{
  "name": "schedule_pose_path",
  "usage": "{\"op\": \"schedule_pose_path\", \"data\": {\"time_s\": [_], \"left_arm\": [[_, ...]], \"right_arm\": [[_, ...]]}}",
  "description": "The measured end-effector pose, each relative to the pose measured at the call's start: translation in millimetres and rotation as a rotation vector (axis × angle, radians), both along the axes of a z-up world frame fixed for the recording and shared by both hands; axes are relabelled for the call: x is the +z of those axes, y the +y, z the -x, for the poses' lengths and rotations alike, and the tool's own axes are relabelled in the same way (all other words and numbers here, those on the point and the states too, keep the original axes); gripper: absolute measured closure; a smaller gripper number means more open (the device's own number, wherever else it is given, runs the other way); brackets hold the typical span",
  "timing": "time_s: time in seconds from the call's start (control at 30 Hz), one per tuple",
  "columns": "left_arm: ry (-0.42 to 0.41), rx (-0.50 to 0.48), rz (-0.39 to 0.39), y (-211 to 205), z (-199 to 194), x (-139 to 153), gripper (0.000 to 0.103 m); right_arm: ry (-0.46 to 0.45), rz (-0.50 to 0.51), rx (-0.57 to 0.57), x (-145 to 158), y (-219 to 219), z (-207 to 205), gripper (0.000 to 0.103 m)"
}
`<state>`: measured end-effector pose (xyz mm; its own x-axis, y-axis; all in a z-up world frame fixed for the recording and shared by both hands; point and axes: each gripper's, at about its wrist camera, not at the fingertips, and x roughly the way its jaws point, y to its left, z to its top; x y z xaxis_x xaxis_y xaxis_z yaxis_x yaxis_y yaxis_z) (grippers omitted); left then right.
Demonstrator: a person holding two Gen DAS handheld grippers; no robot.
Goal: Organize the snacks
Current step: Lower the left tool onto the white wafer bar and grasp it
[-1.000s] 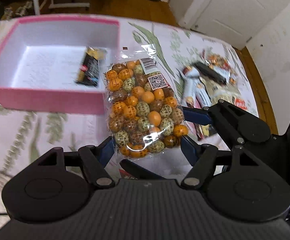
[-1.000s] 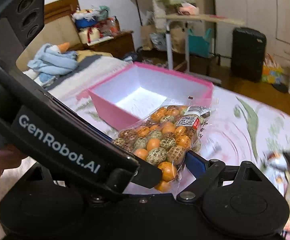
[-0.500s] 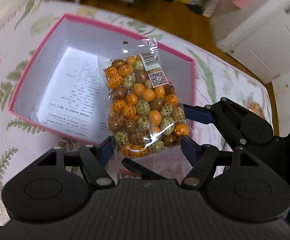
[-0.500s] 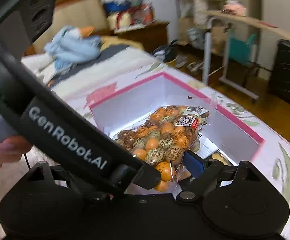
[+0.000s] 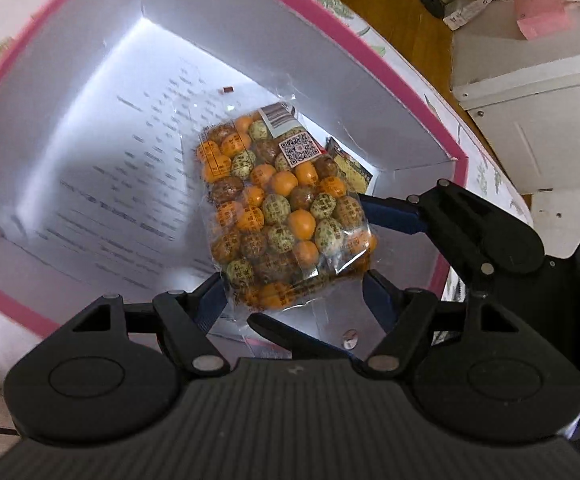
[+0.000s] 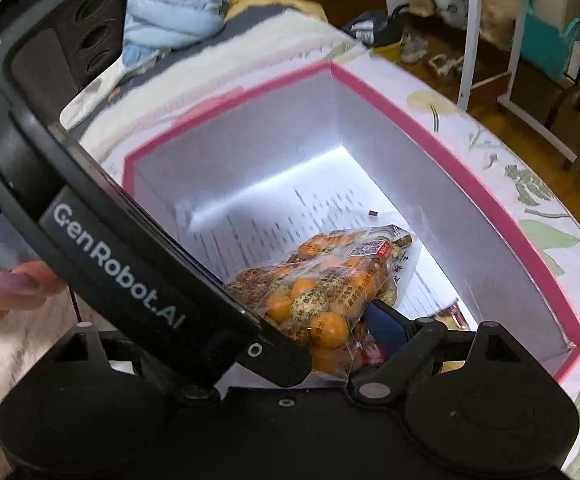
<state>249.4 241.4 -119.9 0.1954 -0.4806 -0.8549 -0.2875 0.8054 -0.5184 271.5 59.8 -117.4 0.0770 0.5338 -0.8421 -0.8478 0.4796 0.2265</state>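
Note:
A clear bag of orange, green and brown candy balls (image 5: 278,208) hangs inside the pink box (image 5: 370,46), low over its white printed floor. My left gripper (image 5: 294,292) is shut on the bag's lower edge. My right gripper (image 6: 330,336) also grips the bag (image 6: 322,280) near its bottom, its blue fingers (image 6: 386,326) pressed against the wrapper; the left gripper's body hides its other finger. A dark and gold snack packet (image 5: 350,168) lies on the box floor under the bag, by the right corner.
The pink box's walls (image 6: 470,184) surround both grippers on the floral tablecloth (image 6: 530,184). A white cabinet (image 5: 538,80) stands beyond the table edge. A bed with a blue plush toy (image 6: 166,16) is at the back left.
Both grippers have carried the candy bag from in front of the box over its rim and down inside it. The bag now hangs low over the box floor.

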Motion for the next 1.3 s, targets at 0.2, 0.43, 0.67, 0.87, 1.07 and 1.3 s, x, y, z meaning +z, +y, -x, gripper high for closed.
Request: {"op": "schedule_pose_path", "data": {"time_s": [0.2,0.43,0.67,0.87,1.07,1.3], "left_arm": [[-0.076,-0.013,0.039,-14,-1,-1,0.029],[-0.254,-0.104,-0.091,-31,22,34,0.031],[-0.411,-0.233,-0.172,-45,62,83,0.032],[-0.518,-0.356,-0.168,-78,100,116,0.032],[-0.583,-0.426,-0.199,-118,130,125,0.032],[-0.594,-0.469,-0.257,-165,141,97,0.033]], "right_arm": [[-0.222,0.19,0.014,9,2,16,0.014],[-0.381,0.167,-0.069,51,-34,76,0.014],[-0.359,0.135,-0.23,81,-105,110,0.014],[-0.136,0.078,-0.513,91,-173,102,0.014],[-0.036,0.031,-0.693,93,-218,112,0.018],[0.001,-0.051,-0.828,62,-247,123,0.026]]}}
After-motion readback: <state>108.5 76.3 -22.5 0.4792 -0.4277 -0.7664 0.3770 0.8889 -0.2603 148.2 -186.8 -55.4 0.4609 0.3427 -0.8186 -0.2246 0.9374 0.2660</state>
